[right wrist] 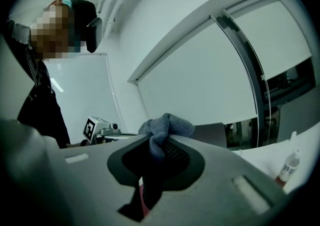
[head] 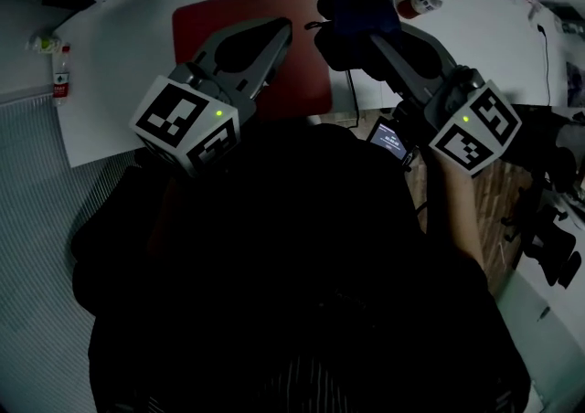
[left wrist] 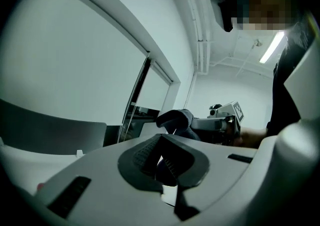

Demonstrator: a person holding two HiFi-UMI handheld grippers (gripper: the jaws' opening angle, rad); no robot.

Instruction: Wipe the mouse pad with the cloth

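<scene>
The red mouse pad lies on the white table ahead of me. My left gripper hovers over the pad's right part, jaws closed together with nothing between them. My right gripper is just right of the pad, shut on a bunched dark blue-grey cloth. In the right gripper view the cloth bulges out above the pinched tips. The left gripper view also catches the cloth held up in the air.
A small bottle with a red cap stands on the table right of the cloth, also seen as a bottle. A small lit device sits by the table's near edge. Another small bottle is at the far left edge.
</scene>
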